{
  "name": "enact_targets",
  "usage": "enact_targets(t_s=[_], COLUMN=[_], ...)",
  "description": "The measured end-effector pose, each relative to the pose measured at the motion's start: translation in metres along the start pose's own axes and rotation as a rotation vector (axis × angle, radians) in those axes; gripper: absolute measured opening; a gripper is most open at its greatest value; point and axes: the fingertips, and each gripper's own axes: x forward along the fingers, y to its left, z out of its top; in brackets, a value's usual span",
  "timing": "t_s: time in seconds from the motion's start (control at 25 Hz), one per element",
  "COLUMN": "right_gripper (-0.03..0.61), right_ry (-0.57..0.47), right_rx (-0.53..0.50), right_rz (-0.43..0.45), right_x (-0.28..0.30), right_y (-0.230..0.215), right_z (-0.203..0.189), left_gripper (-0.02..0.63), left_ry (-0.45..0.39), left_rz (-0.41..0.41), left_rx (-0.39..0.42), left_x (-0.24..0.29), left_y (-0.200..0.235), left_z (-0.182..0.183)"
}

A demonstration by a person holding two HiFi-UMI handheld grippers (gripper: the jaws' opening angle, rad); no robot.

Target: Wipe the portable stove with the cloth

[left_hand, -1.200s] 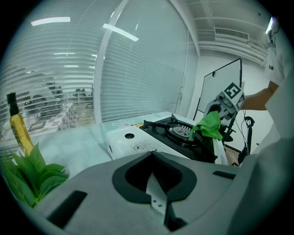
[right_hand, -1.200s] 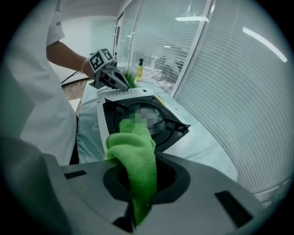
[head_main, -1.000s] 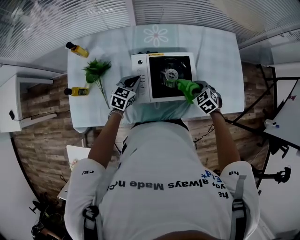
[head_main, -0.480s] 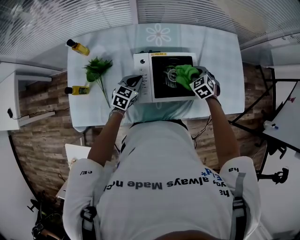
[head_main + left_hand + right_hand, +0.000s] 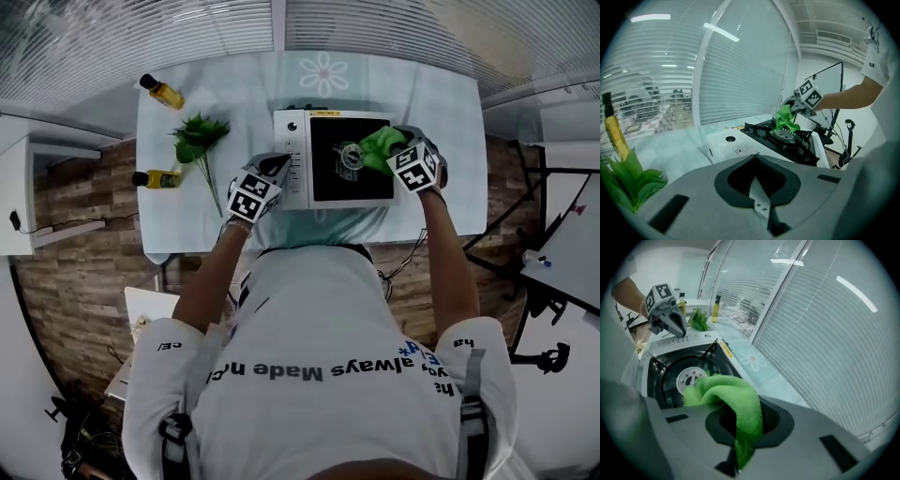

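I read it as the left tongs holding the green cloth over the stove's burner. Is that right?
Not quite: the green cloth is in the right tongs, not the left. The right gripper view shows it pinched between them and reaching over the burner of the portable stove. The left tongs are closed on nothing.

1 overhead, 2 low across stove [image 5: 328, 183]

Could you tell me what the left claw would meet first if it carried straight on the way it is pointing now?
Most likely the portable stove: the left claw, shut and empty, points at its white control panel, close ahead. The burner and green cloth lie further on.
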Motion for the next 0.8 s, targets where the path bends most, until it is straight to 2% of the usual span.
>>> enact_targets(t_s=[0.12,0.24,0.36,0.48,0.64,0.8], right_gripper=[0.023,0.023,0.023,0.023,0.023,0.023], right_ry=[-0.054,-0.062,-0.019,0.080,0.106,0.122], right_rx=[-0.004,-0.057,-0.081,-0.151,-0.121,-0.155], right_rz=[-0.070,-0.107,-0.066,-0.021,-0.012,-0.022], right_x=[-0.017,-0.005,0.022,0.057,0.066,0.067], right_y=[-0.029,-0.039,-0.031,-0.015,-0.012,-0.007], right_z=[0.026,0.047,0.054,0.040,0.035,0.041], left_gripper=[0.012,0.012,0.012,0.012,0.012,0.012], left_ry=[-0.003,-0.006,-0.006,-0.013,-0.012,-0.015], left_rz=[-0.005,-0.007,-0.013,-0.013,-0.018,-0.020], left_rx=[0.000,-0.006,-0.012,-0.014,-0.017,-0.020], left_x=[0.000,0.000,0.001,0.001,0.001,0.001], left_y=[0.000,0.000,-0.001,0.000,-0.002,-0.001], left_z=[0.000,0.000,0.001,0.002,0.001,0.001])
